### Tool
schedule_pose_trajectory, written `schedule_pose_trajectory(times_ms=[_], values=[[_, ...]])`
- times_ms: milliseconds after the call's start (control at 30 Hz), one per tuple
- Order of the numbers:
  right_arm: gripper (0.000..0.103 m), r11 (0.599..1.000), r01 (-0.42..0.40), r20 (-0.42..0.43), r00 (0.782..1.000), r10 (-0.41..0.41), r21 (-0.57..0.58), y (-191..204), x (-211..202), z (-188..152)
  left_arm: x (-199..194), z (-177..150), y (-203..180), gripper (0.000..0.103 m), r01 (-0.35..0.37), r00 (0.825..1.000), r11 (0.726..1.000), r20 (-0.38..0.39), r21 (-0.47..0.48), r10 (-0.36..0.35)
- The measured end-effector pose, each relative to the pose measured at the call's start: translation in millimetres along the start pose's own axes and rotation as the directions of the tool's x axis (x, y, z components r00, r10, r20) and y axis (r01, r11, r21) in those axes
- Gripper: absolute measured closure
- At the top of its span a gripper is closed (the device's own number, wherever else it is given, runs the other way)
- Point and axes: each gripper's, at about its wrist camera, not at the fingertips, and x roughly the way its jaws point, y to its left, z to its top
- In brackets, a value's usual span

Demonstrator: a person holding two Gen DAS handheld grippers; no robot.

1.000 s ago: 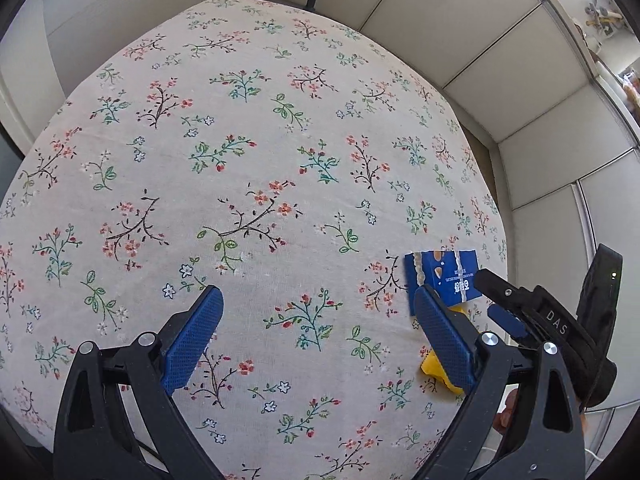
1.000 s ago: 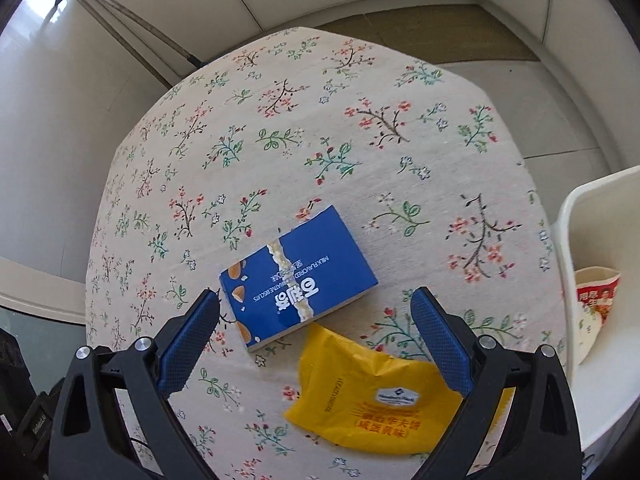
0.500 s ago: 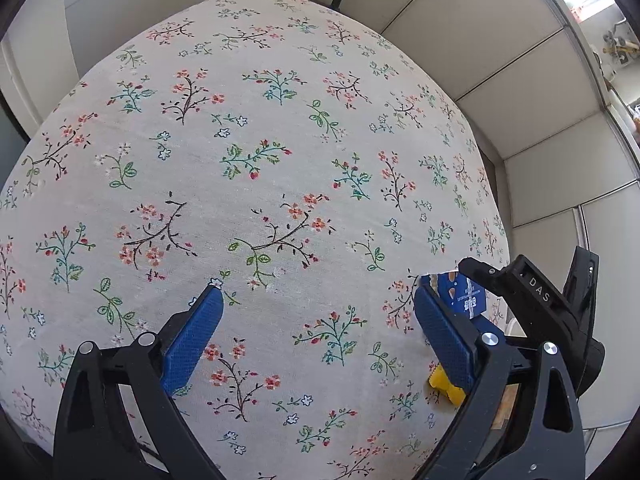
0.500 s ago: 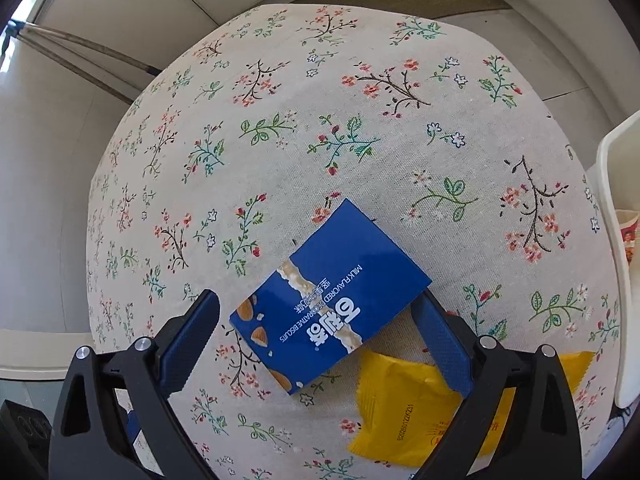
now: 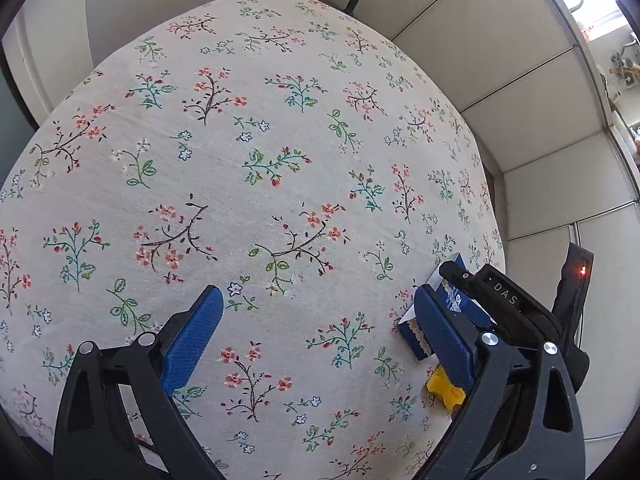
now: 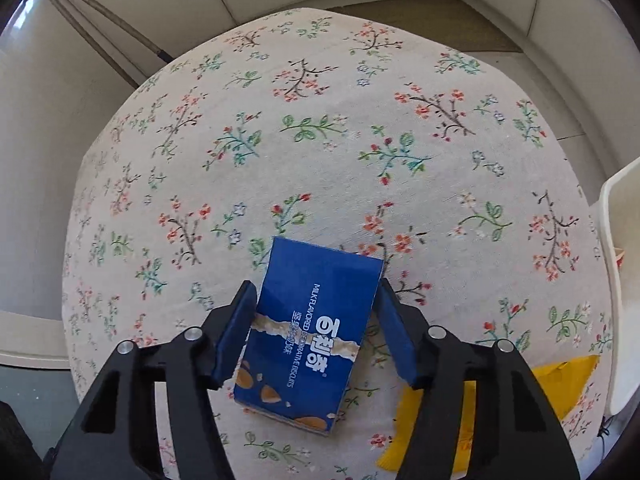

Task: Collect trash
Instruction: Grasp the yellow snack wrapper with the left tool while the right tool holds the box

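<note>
A blue biscuit box (image 6: 316, 320) lies on the flowered tablecloth (image 6: 320, 140) between the blue pads of my right gripper (image 6: 316, 286). Its jaws are closing, and the pads touch the box's two long sides. A yellow snack packet (image 6: 560, 380) lies flat just right of the box, partly hidden by the right finger. In the left wrist view the box (image 5: 460, 304) and the packet (image 5: 444, 388) show at the right edge under the right gripper (image 5: 500, 300). My left gripper (image 5: 316, 300) hangs open over bare cloth with nothing between its fingers.
A white bin (image 6: 616, 240) stands off the table's right edge, with a red-and-white wrapper just showing inside. Pale wall panels and floor surround the round table. A thin pole (image 6: 100, 12) leans at the far left.
My right gripper came forward over the blue box and its jaws narrowed from wide apart onto the box's sides. The left gripper drifted left across the cloth, still open.
</note>
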Motion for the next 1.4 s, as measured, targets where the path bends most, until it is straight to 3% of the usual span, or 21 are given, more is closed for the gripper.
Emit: schedule_pose_trajectory(times_ms=[200, 433, 700, 767, 900, 1100, 1200, 1267, 1300, 1333, 1400], values=[[0.045, 0.998, -0.049, 0.007, 0.999, 0.049, -0.032, 12.5, -6.4, -1.4, -6.8, 2.8, 7.1, 0.011, 0.005, 1.0, 0.999, 0.014, -0.033, -0.005], [0.045, 0.994, -0.097, 0.081, 0.992, 0.102, -0.055, 6.7, -48.1, 2.4, -2.0, 1.7, -3.2, 0.011, 0.015, 1.0, 1.0, 0.001, -0.019, -0.015], [0.045, 0.991, -0.129, 0.164, 0.978, 0.132, -0.027, -46.6, -108.9, 7.5, 19.9, -14.9, -37.9, 0.011, 0.007, 0.997, 0.991, -0.075, 0.134, 0.003], [0.044, 0.991, -0.13, 0.195, 0.972, 0.132, -0.023, -62.2, -126.8, 7.4, 27.9, -25.0, -55.1, 0.011, 0.022, 0.994, 0.973, -0.105, 0.229, 0.002], [0.044, 0.99, -0.143, 0.253, 0.958, 0.138, 0.002, -94.1, -157.3, 6.6, 43.4, -56.6, -92.1, 0.011, 0.054, 0.988, 0.904, -0.156, 0.425, 0.015], [0.044, 0.98, -0.188, 0.314, 0.936, 0.159, 0.065, -143.9, -188.6, 5.6, 63.5, -101.9, -133.6, 0.011, 0.062, 0.983, 0.839, -0.179, 0.54, 0.042], [0.044, 0.976, -0.202, 0.317, 0.933, 0.167, 0.082, -162.3, -193.3, 4.5, 63.2, -122.7, -156.0, 0.011, 0.058, 0.987, 0.764, -0.151, 0.642, 0.052], [0.044, 0.974, -0.209, 0.318, 0.933, 0.17, 0.091, -175.2, -195.9, 3.2, 65.5, -137.7, -171.7, 0.009, 0.074, 0.982, 0.675, -0.173, 0.734, 0.08], [0.044, 0.972, -0.213, 0.32, 0.932, 0.172, 0.099, -181.8, -196.9, 3.3, 67.6, -143.5, -177.4, 0.009, 0.089, 0.977, 0.62, -0.19, 0.779, 0.099], [0.044, 0.969, -0.221, 0.322, 0.93, 0.176, 0.11, -189.7, -198.2, 3.8, 69.9, -151.6, -183.6, 0.009, 0.106, 0.972, 0.548, -0.202, 0.83, 0.119], [0.044, 0.961, -0.244, 0.333, 0.924, 0.189, 0.132, -204.8, -203.4, 5.2, 69.9, -166.1, -193.1, 0.009, 0.127, 0.972, 0.384, -0.192, 0.914, 0.135]])
